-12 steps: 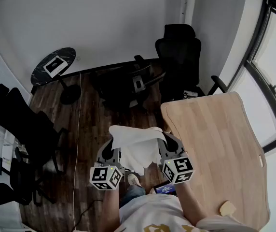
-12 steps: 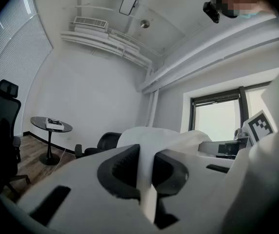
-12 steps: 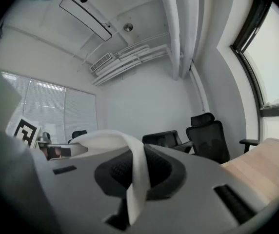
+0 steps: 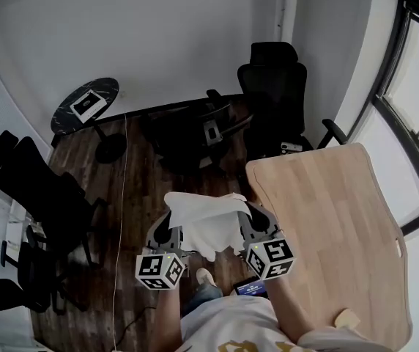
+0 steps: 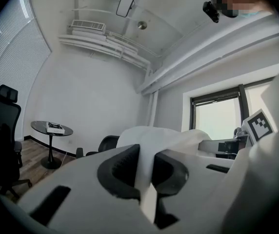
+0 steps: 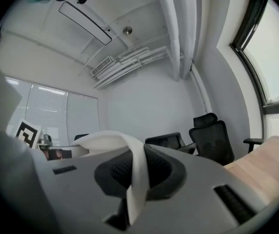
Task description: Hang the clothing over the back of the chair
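A white piece of clothing [image 4: 206,222] hangs between my two grippers over the wooden floor. My left gripper [image 4: 171,226] is shut on its left edge, and the cloth [image 5: 147,160] is pinched between the dark pads. My right gripper [image 4: 247,218] is shut on the other edge, where a fold of the white cloth [image 6: 137,174] runs between the pads. Both grippers point level. A black office chair [image 4: 272,94] with a high back stands ahead by the wall, and it shows in the right gripper view as the black chair [image 6: 212,138].
A wooden table [image 4: 327,226] lies to my right. A second black chair [image 4: 195,134] stands ahead at a dark desk. More black chairs [image 4: 45,193] stand at the left. A small round table [image 4: 85,103] with a box sits far left. A window [image 4: 414,101] is at the right.
The scene has shifted slightly down in the head view. The grippers still hold the clothing the same way.
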Demonstrator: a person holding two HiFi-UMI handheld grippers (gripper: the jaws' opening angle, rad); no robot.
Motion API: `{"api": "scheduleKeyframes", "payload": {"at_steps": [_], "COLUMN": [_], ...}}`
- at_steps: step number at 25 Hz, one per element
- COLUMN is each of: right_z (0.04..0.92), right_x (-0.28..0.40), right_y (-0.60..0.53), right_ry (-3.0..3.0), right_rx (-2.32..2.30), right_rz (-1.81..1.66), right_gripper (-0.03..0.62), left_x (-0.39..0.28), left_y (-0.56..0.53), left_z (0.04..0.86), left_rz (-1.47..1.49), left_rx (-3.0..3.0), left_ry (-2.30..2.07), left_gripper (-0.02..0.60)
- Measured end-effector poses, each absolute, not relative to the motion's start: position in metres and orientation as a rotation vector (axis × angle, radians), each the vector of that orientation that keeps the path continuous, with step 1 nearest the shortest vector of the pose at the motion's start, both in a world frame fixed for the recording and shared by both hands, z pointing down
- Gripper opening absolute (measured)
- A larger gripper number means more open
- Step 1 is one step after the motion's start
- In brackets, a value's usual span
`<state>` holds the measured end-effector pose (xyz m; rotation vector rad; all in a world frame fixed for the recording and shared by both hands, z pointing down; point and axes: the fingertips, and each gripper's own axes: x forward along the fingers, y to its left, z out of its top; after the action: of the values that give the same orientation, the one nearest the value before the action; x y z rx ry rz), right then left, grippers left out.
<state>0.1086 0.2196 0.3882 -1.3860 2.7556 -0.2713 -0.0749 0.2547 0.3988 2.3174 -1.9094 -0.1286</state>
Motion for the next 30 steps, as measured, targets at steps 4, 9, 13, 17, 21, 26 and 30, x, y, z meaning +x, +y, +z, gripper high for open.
{"api": "scheduleKeyframes", "payload": {"at_steps": [4,9,13,17,21,26,30], "right_z": [0.386,0.386,0.385,0.388,0.394,0.396,0.399], "right_x": [0.106,0.098,0.092,0.091,0.081,0.073,0.060], "right_y": [0.219,0.209,0.191,0.155,0.104,0.027,-0.030], "right_ry": [2.752,2.754,2.768,2.760,2.756,2.747,2.722], "right_rx": [-1.357,-1.339,-1.318,-1.327,-1.349,-1.409,-1.475], "right_rz": [-0.286,-0.282,-0.281,-0.289,-0.293,-0.289,-0.300], "right_gripper": [0.026,0.026,0.026,0.026,0.026,0.026,0.026], "left_x": [-0.077,-0.083,-0.089,-0.091,-0.101,-0.111,-0.123], "left_y": [0.258,0.251,0.228,0.189,0.136,0.055,-0.003], "left_z": [0.396,0.398,0.398,0.402,0.405,0.406,0.408], "left_rz": [-0.122,-0.111,-0.139,-0.150,-0.191,-0.218,-0.207], "left_rx": [2.319,2.305,2.293,2.302,2.314,2.341,2.353], "left_ry": [-1.918,-1.931,-1.928,-1.903,-1.903,-1.851,-1.785], "left_gripper": [0.031,0.031,0.031,0.031,0.031,0.031,0.031]}}
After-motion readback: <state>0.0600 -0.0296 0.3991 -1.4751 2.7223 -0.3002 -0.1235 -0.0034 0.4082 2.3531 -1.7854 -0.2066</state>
